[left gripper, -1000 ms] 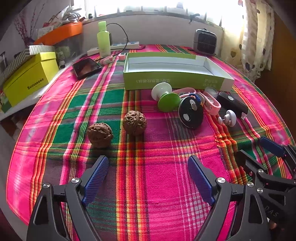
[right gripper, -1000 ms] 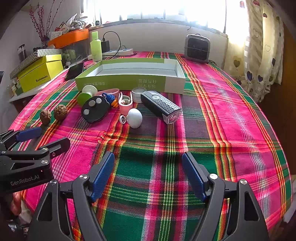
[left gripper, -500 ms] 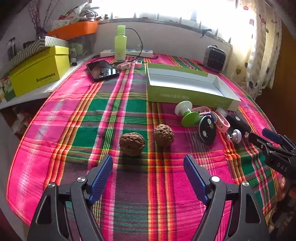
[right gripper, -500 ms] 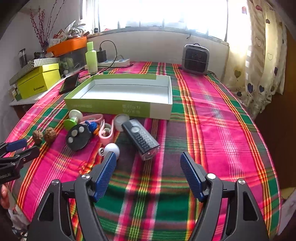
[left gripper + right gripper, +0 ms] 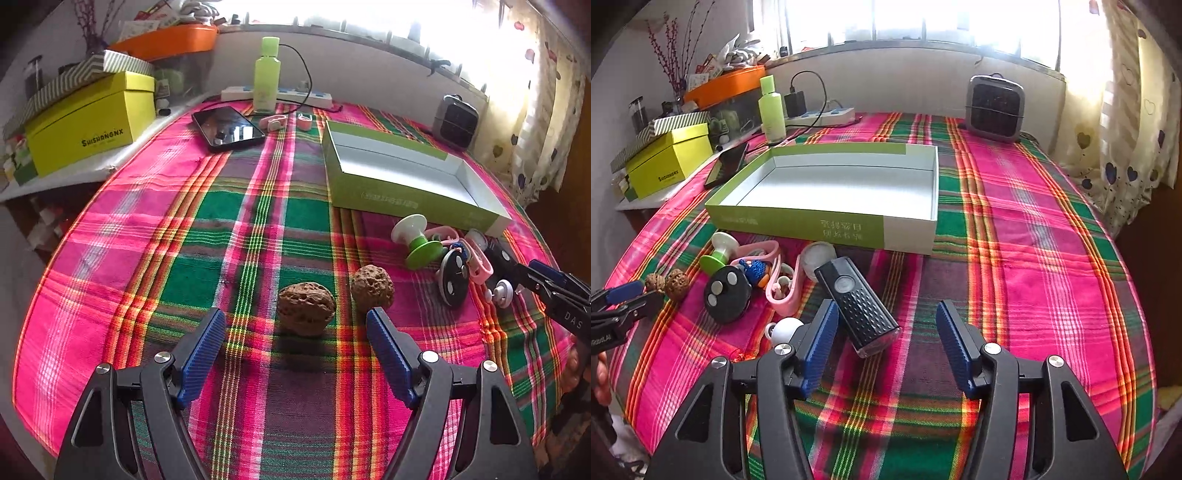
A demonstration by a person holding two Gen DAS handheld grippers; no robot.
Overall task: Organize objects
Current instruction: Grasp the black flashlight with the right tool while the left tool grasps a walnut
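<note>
Lying scattered on a worktop (image 5: 1034, 229) covered with a pink and green plaid cloth, small household objects are shown waiting to be sorted, and both grippers are seen spread wide with nothing held. In the left wrist view, the left gripper (image 5: 295, 354) is lowered at the bottom centre of the frame, its blue fingers (image 5: 201, 354) set on either side of a brown walnut (image 5: 306, 308), not touching it, presumably so that it can be closed on next. A second walnut (image 5: 372, 286) lies just beside the first, to its right. In the right wrist view, the right gripper (image 5: 886, 347) is placed at the bottom centre, released, with a black flashlight (image 5: 857, 306) lying at an angle between its fingers, its lens end nearest the camera; the placement suggests that a grasp is being lined up. To the left of it, clustered together, are a white ball (image 5: 787, 329), a pink strap (image 5: 783, 295), a black round remote (image 5: 727, 295) and a green and white spool (image 5: 718, 254). An open green box (image 5: 827, 221) with a white inside is seen empty behind the cluster at centre frame, seemingly meant as the destination. At upper left, apart from the task area, a yellow box (image 5: 670, 160), a phone (image 5: 227, 127) and a green bottle (image 5: 772, 107) are kept.
</note>
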